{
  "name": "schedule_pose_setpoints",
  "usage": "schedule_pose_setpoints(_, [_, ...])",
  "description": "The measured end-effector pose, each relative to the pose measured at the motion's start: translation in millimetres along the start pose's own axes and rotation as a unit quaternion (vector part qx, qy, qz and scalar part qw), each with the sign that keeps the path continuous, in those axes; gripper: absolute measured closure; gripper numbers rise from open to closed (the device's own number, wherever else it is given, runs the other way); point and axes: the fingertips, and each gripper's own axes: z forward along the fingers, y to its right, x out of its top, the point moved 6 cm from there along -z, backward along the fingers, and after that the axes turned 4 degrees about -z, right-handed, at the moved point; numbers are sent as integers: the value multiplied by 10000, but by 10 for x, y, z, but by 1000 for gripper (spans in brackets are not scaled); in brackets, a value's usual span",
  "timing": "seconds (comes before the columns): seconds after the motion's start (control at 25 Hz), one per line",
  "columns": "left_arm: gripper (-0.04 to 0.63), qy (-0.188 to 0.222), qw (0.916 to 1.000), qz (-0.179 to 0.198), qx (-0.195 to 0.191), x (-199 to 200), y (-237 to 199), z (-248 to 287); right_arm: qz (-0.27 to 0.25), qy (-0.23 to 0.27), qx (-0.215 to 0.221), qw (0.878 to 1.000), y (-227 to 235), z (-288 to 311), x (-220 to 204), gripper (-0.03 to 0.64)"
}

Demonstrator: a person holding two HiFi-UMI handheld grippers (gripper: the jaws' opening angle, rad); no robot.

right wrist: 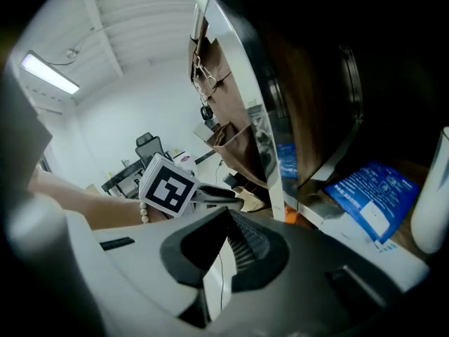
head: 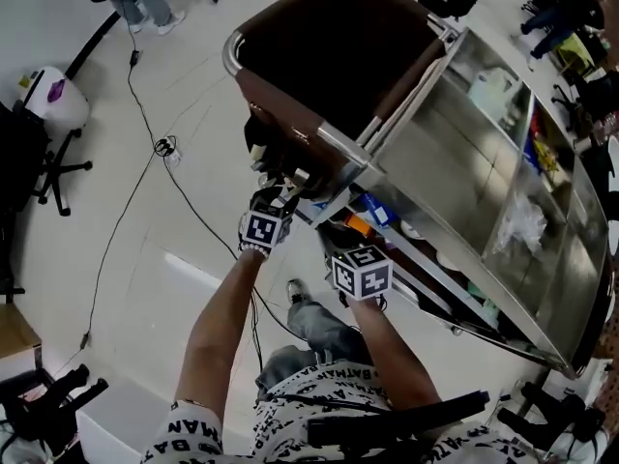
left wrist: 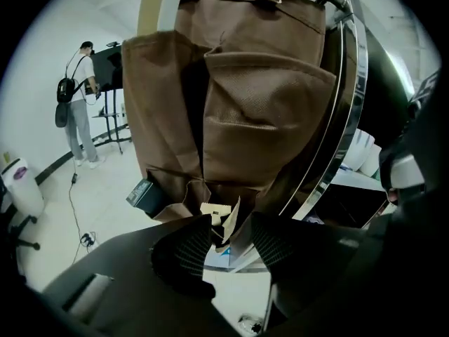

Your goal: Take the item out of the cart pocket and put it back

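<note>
still to start: item [left wrist: 214, 211] sits in cart pocket [left wrist: 179, 196], between wide left gripper [left wrist: 228, 221] jaws; right gripper [right wrist: 228, 217] pinched together, empty.

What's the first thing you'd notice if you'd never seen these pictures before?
The big brown cloth bag hanging at the end of the shiny steel cart, in the middle of the head view. In the left gripper view, the left gripper points its open fingers at the foot of the bag's side, where a brown pocket fills the picture.
</note>
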Motion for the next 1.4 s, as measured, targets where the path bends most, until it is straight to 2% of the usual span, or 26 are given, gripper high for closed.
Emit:
schedule_pose_setpoints(0.28, [459, -238, 9992, 305, -113, -49, 1, 206, 127, -107, -11, 9999, 60, 239, -57, 617])
schedule_pose_setpoints(0.36, [532, -278, 9989, 362, -107, -64, -13, 218, 104, -123, -5, 9999, 55, 279, -53, 617])
schedule_pose_setpoints(0.44, [551, -256, 9986, 453, -126, -65, 20, 201, 84, -144, -31, 9999, 71, 298, -60, 617])
schedule_pose_setpoints(0.6, [565, 111, 9971, 746, -23, 10, 28, 20, 6, -107, -114, 9999, 48, 325, 5, 617])
schedule_pose_setpoints(0.76, [571, 429, 9960, 774, 137, 99, 77, -293, -101, -85, -174, 9998, -30, 246, 49, 617])
schedule_pose_setpoints(0.88, [572, 592, 9955, 670, 311, 120, 72, -515, -140, -59, -207, 9997, -89, 184, 63, 617])
schedule_pose_setpoints(1.12, [574, 958, 9937, 196, 550, 126, 158, -1195, -345, 49, -148, 9993, -335, -18, 148, 617])
schedule_pose_setpoints(1.4, [574, 1642, 9795, -569, 1018, -176, 255, -2239, -832, 142, 63, 9964, -861, -360, 169, 617])
